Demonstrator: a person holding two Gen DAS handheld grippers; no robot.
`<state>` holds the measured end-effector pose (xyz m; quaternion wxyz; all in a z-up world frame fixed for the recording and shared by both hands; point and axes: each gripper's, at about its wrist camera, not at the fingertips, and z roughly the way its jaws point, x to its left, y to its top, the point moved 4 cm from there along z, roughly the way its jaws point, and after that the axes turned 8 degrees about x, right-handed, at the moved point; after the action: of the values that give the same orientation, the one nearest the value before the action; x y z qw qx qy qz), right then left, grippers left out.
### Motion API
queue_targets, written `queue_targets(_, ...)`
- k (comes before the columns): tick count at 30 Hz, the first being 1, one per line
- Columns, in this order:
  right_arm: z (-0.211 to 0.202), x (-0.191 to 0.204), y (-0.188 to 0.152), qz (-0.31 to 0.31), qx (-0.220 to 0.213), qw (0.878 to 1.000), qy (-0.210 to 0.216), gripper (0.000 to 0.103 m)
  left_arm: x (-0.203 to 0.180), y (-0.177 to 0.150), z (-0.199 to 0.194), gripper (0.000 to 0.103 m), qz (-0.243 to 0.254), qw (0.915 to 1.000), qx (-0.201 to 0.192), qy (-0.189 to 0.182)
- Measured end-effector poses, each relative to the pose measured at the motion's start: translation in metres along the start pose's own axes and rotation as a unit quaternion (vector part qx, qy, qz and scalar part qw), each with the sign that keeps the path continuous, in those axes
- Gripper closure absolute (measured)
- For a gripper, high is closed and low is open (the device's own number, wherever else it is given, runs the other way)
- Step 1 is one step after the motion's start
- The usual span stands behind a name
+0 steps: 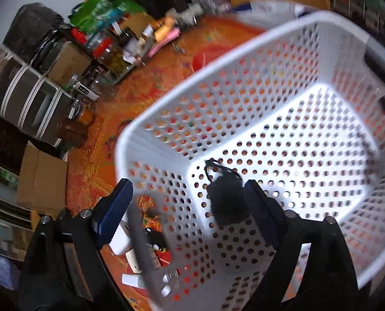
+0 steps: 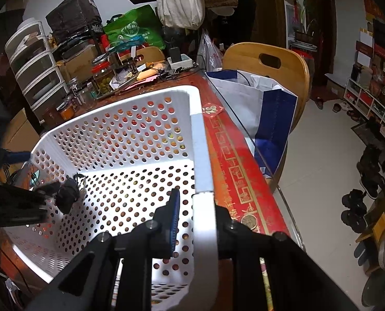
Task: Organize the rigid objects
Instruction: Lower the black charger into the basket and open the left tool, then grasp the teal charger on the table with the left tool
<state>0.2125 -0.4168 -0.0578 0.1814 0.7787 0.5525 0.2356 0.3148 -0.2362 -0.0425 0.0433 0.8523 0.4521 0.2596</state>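
Hovering fingers (image 1: 122, 194) spread over basket (image 1: 166, 108)

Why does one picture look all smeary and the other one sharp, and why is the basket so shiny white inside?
Left wrist view: the white basket rim and the table clutter are smeared by motion blur; the small black object is fuzzy. Right wrist view: sharp, though the fisheye lens bends the basket rim. Both views: the basket floor glares bright white under light from above.

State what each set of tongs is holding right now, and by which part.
The right tongs are shut on the white basket, gripping its rim at the near corner. The left tongs are open and hold nothing; a small black object sits between them inside the basket.
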Motion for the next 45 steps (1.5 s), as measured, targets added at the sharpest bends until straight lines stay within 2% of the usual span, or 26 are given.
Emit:
queue_targets(3, 0.001, 0.001, 0.000, -0.002, 0.002, 1.000, -0.004, 0.087, 0.056, -0.024, -0.034, 0.014, -0.071, 0.9957, -0.048, -0.035)
queue_targets(4, 0.001, 0.002, 0.000, -0.003, 0.003, 1.000, -0.005, 0.087, 0.076, -0.031, -0.041, 0.008, -0.088, 0.9937, -0.058, -0.038)
queue_targets(6, 0.002, 0.002, 0.000, -0.005, 0.005, 1.000, -0.008, 0.087, 0.127, -0.050, -0.048, 0.000, -0.133, 0.9880, -0.076, -0.019)
queue_targets(7, 0.002, 0.002, 0.000, -0.006, 0.005, 1.000, -0.009, 0.087, 0.152, -0.058, -0.045, 0.000, -0.159, 0.9840, -0.080, -0.002)
queue_targets(8, 0.003, 0.002, 0.000, -0.006, 0.006, 1.000, -0.009, 0.087, 0.180, -0.067, -0.035, 0.000, -0.191, 0.9789, -0.073, 0.010)
queue_targets(10, 0.003, 0.003, 0.001, -0.006, 0.006, 1.000, -0.011, 0.087, 0.229, -0.084, 0.001, 0.000, -0.249, 0.9678, -0.034, -0.011)
queue_targets(11, 0.003, 0.003, 0.000, -0.006, 0.007, 1.000, -0.012, 0.087, 0.246, -0.090, 0.026, 0.000, -0.271, 0.9622, -0.014, -0.029)
queue_targets(14, 0.004, 0.003, -0.001, -0.008, 0.009, 1.000, -0.017, 0.087, 0.277, -0.102, 0.097, 0.001, -0.310, 0.9480, 0.053, -0.049)
queue_targets(17, 0.004, 0.004, -0.001, -0.009, 0.010, 1.000, -0.020, 0.087, 0.270, -0.104, 0.145, 0.002, -0.313, 0.9429, 0.082, -0.081)
queue_targets(19, 0.004, 0.004, -0.001, -0.009, 0.010, 1.000, -0.022, 0.087, 0.267, -0.102, 0.164, 0.002, -0.311, 0.9422, 0.088, -0.086)
queue_targets(24, 0.004, 0.005, -0.002, -0.007, 0.011, 1.000, -0.026, 0.087, 0.251, -0.096, 0.186, 0.002, -0.321, 0.9371, 0.090, -0.103)
queue_targets(32, 0.003, 0.007, -0.003, -0.011, 0.015, 0.999, -0.033, 0.087, 0.248, -0.092, 0.206, 0.003, -0.330, 0.9353, 0.082, -0.099)
queue_targets(38, 0.003, 0.008, -0.003, -0.014, 0.015, 0.999, -0.035, 0.087, 0.251, -0.095, 0.208, 0.014, -0.341, 0.9300, 0.079, -0.113)
queue_targets(39, 0.003, 0.008, -0.003, -0.015, 0.016, 0.999, -0.037, 0.087, 0.251, -0.095, 0.210, 0.020, -0.340, 0.9297, 0.082, -0.114)
queue_targets(41, 0.003, 0.008, -0.003, -0.016, 0.015, 0.999, -0.038, 0.087, 0.251, -0.096, 0.209, 0.026, -0.338, 0.9313, 0.082, -0.110)
queue_targets(43, 0.002, 0.008, -0.003, -0.017, 0.015, 0.999, -0.038, 0.087, 0.249, -0.094, 0.205, 0.036, -0.330, 0.9341, 0.077, -0.113)
queue_targets(45, 0.002, 0.008, -0.003, -0.016, 0.015, 0.999, -0.038, 0.087, 0.248, -0.093, 0.203, 0.039, -0.326, 0.9365, 0.075, -0.106)
